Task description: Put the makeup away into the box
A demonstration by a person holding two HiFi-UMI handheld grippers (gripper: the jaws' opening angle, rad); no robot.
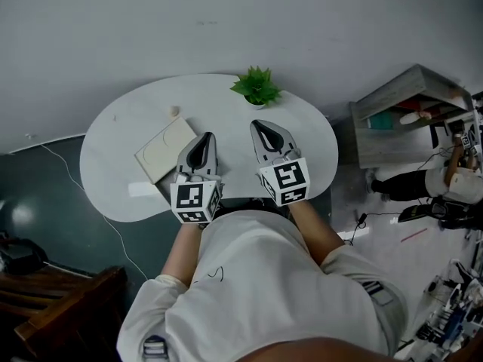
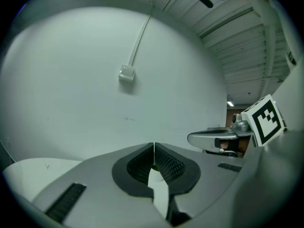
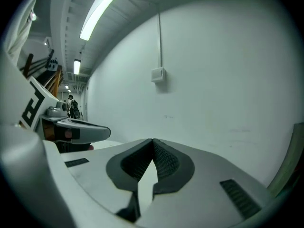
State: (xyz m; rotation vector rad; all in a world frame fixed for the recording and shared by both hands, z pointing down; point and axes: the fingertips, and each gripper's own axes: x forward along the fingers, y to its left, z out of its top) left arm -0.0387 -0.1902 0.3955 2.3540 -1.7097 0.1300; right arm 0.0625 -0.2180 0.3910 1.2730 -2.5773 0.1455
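Note:
A flat cream box (image 1: 166,150) lies closed on the left half of the white rounded table (image 1: 121,149). A small pale round item (image 1: 174,111) sits just beyond it. A white strip (image 1: 143,189) lies near the table's front edge. My left gripper (image 1: 207,136) is held above the table right of the box, its jaws shut with nothing between them (image 2: 154,144). My right gripper (image 1: 256,124) is alongside it, also shut and empty (image 3: 152,140). Both gripper views face the bare white wall, so the table's objects are hidden there.
A small green potted plant (image 1: 257,86) stands at the table's far edge, just beyond the right gripper. A grey shelf unit (image 1: 407,115) with items is on the right. Dark wooden furniture (image 1: 60,300) sits at lower left. A wall junction box (image 2: 127,73) hangs ahead.

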